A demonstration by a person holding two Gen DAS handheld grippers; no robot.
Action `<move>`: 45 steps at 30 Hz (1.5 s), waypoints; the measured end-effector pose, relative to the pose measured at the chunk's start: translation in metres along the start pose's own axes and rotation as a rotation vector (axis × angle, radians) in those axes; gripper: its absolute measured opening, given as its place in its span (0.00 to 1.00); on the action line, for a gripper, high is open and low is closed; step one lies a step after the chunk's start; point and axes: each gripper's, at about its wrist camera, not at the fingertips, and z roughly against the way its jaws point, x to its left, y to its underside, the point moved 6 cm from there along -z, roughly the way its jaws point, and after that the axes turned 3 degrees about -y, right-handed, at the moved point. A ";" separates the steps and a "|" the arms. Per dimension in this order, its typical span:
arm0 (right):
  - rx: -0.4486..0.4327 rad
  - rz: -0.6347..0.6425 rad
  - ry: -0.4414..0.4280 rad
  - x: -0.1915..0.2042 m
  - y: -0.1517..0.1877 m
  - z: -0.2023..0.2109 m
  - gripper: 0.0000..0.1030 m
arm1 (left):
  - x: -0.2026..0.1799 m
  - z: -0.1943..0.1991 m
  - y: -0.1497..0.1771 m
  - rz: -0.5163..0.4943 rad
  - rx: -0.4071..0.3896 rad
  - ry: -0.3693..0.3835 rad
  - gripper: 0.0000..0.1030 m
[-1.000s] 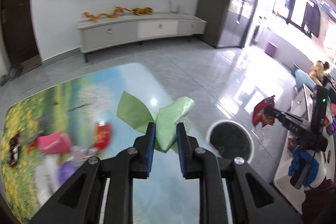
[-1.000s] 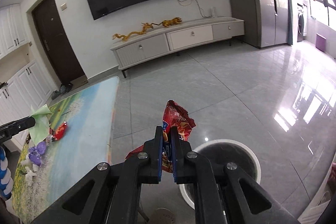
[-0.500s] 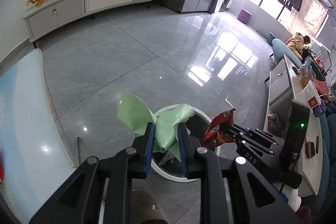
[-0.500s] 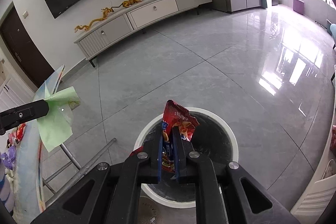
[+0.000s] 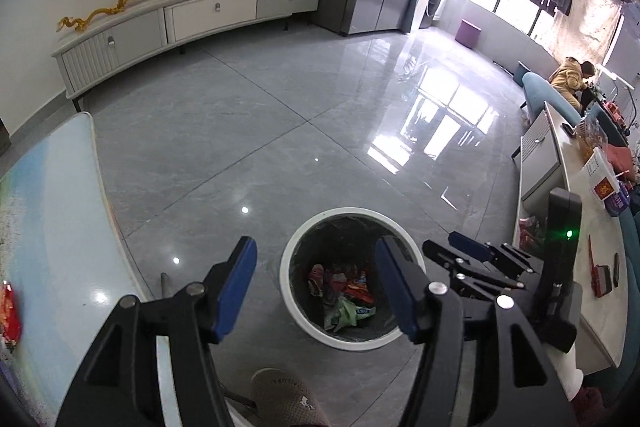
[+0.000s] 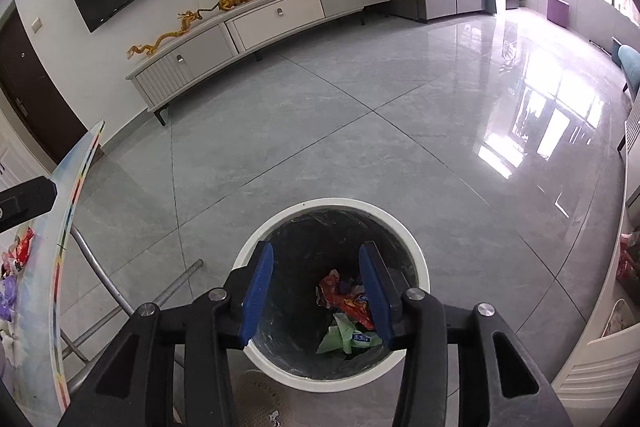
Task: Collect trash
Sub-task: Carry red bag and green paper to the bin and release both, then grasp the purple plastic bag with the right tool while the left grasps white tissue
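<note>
Here I logged both tools above the round white bin with a dark liner point(image 6: 416, 267), which stood on the glossy grey tiled floor point(image 5: 280, 131). The left gripper point(image 5: 314, 277) was released, blue pads spread wide and nothing between them. The right gripper point(image 6: 316, 287) was likewise released and empty. Inside the bin lay the crumpled light-green wrapper point(image 6: 338, 337) beside the red snack packets point(image 6: 344, 295). More red wrapper scraps point(image 5: 9, 315) sat on the landscape-printed glass table point(image 5: 52, 211) at my left. A grey slipper point(image 5: 284, 403) showed just beside the bin.
</note>
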 end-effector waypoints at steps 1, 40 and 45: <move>-0.013 0.007 0.000 0.003 -0.002 0.006 0.41 | 0.005 0.011 0.002 0.000 -0.021 -0.016 0.58; -0.043 0.412 -0.409 0.331 0.042 0.081 0.45 | 0.278 0.208 0.263 0.424 -0.102 -0.282 0.58; 0.018 0.486 -0.472 0.375 0.066 0.069 0.47 | 0.272 0.188 0.261 0.399 -0.076 -0.259 0.58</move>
